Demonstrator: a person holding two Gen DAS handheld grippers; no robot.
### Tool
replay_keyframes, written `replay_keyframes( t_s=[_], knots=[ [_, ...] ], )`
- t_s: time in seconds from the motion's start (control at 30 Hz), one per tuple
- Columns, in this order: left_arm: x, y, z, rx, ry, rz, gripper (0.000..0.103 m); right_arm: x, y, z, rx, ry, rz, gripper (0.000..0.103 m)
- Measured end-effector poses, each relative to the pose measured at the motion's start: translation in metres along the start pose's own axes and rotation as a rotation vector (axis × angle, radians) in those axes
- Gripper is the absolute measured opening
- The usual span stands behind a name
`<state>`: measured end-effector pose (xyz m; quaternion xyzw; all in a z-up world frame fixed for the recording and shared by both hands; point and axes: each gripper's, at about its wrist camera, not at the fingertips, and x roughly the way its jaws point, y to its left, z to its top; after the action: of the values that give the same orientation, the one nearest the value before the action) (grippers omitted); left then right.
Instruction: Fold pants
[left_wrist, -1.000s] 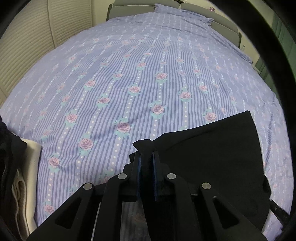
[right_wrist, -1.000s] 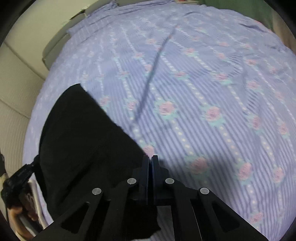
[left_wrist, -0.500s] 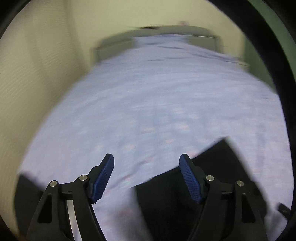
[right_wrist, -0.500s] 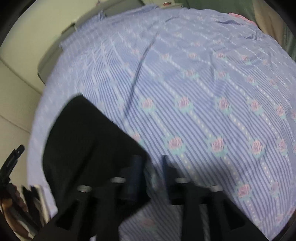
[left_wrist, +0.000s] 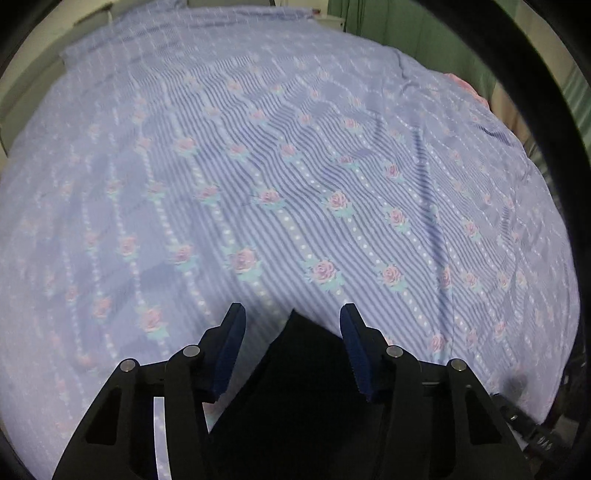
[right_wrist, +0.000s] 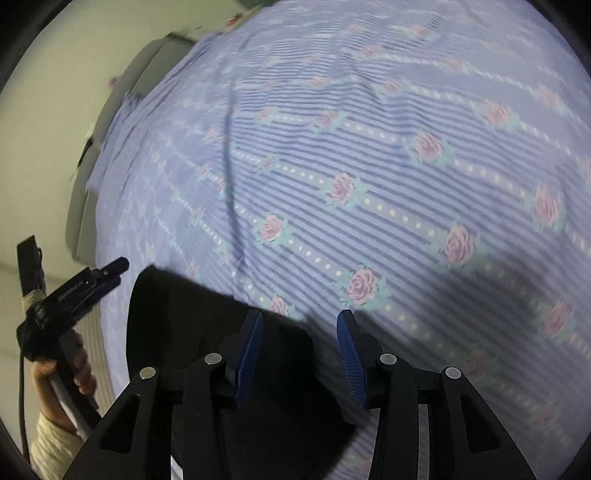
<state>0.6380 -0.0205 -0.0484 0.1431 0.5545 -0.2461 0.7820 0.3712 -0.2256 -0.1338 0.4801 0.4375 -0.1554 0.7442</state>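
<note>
The black pants (left_wrist: 295, 387) lie folded on the bed at the near edge. In the left wrist view a corner of them points up between the jaws of my left gripper (left_wrist: 291, 325), which is open and empty above them. In the right wrist view the pants (right_wrist: 192, 325) lie low and left, partly under my right gripper (right_wrist: 300, 332), which is open and empty. The left gripper also shows in the right wrist view (right_wrist: 107, 275), held in a hand at the far left.
The bed is covered by a blue striped sheet with pink roses (left_wrist: 295, 184), wrinkled in places. A grey headboard (right_wrist: 147, 66) and a cream wall lie beyond. A green curtain (left_wrist: 424, 29) stands past the far right side.
Both grippers were shut on the pants' edge a second ago; both have opened and let go. The pants now lie on the bed. Both cameras have swung to new angles.
</note>
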Motion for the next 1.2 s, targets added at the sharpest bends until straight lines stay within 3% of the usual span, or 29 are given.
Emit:
replay_keyframes(
  t_s=[0.17,0.2,0.27,0.33,0.43,0.6,0.67,0.8,0.87,0.97,1.0,1.07,1.1,1.13,1.17,1.2],
  knots=[
    [0.028,0.003,0.001,-0.005,0.071,-0.011,0.050,0.011,0.002,-0.008,0.057,0.005,0.003,0.044],
    [0.033,0.003,-0.001,-0.009,0.083,-0.019,0.047,0.014,0.002,-0.010,0.059,0.009,0.006,0.043],
    [0.042,0.004,-0.004,-0.018,0.113,-0.058,0.027,0.018,0.001,-0.012,0.074,0.010,0.014,0.040],
    [0.046,0.005,-0.008,-0.031,0.124,-0.094,0.014,0.020,-0.001,-0.011,0.095,0.014,0.036,0.028],
    [0.038,0.005,-0.013,-0.034,0.091,-0.106,0.009,0.020,-0.004,-0.008,0.108,0.019,0.044,0.019],
    [-0.011,0.014,-0.026,-0.051,-0.045,-0.102,0.007,0.005,0.007,-0.007,0.072,-0.026,0.047,0.009],
    [-0.025,0.020,-0.028,-0.075,-0.084,-0.096,0.007,-0.001,0.016,-0.008,0.043,-0.047,0.010,0.009],
    [-0.026,0.024,-0.030,-0.063,-0.095,-0.058,0.007,-0.012,0.021,-0.011,0.017,-0.098,-0.068,0.006],
    [-0.020,0.032,-0.021,-0.072,-0.092,-0.021,0.007,-0.013,0.023,-0.010,-0.029,-0.135,-0.174,0.001],
    [-0.007,0.025,-0.022,-0.019,-0.086,0.037,0.010,-0.006,0.014,-0.004,-0.049,-0.096,-0.226,0.001],
    [-0.006,0.021,-0.022,-0.007,-0.089,0.062,0.012,-0.007,0.011,-0.003,-0.042,-0.089,-0.229,0.002],
    [-0.013,0.019,-0.026,0.004,-0.122,0.109,0.031,-0.012,0.010,0.000,-0.075,-0.096,-0.252,0.006],
    [-0.020,0.018,-0.030,-0.008,-0.149,0.125,0.037,-0.015,0.012,0.001,-0.108,-0.108,-0.266,0.019],
    [-0.029,0.021,-0.031,-0.028,-0.173,0.137,0.050,-0.019,0.016,0.002,-0.148,-0.120,-0.274,0.029],
    [-0.039,0.022,-0.033,-0.050,-0.205,0.152,0.058,-0.025,0.021,0.001,-0.194,-0.137,-0.278,0.049],
    [-0.047,0.022,-0.036,-0.065,-0.229,0.163,0.058,-0.031,0.027,0.001,-0.244,-0.160,-0.288,0.056]
  ],
)
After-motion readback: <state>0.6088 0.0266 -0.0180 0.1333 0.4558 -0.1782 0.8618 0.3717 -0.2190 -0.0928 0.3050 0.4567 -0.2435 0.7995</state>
